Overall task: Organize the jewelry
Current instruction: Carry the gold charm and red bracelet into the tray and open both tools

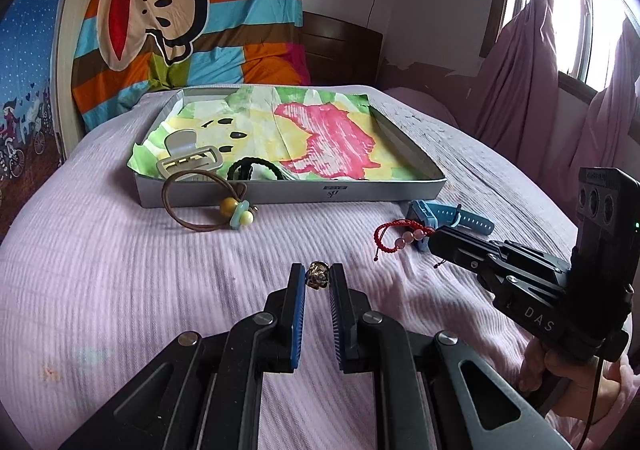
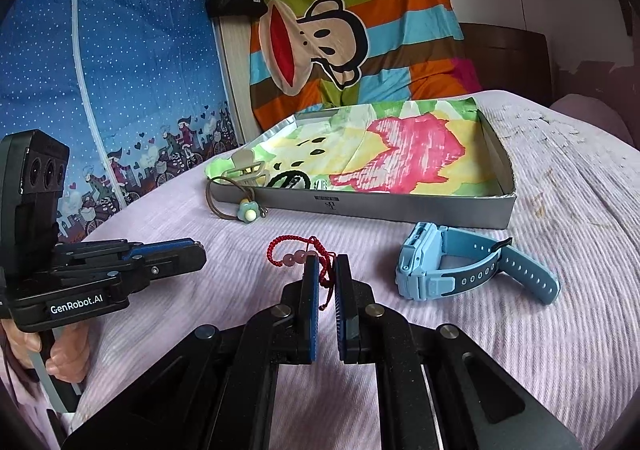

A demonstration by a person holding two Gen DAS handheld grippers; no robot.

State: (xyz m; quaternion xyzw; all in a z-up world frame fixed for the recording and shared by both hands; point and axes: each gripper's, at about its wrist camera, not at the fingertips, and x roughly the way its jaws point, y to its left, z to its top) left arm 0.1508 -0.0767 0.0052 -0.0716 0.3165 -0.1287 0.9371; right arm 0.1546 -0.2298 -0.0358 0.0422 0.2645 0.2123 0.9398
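Observation:
My left gripper is shut on a small dark golden ring, held at its fingertips just above the purple bedspread. In the right wrist view, my right gripper is shut on the cord of a red string bracelet with pink beads; the bracelet's loop lies on the bed ahead of the tips. The left wrist view shows the right gripper touching that red bracelet. A grey tray lined with colourful paper sits behind, also seen as the tray. The left gripper hangs at the left.
Inside the tray lie a beige hair claw and a black hair tie. A brown hair tie with beads leans on the tray's front wall. A blue watch rests on the bed at right. Curtains and a window stand far right.

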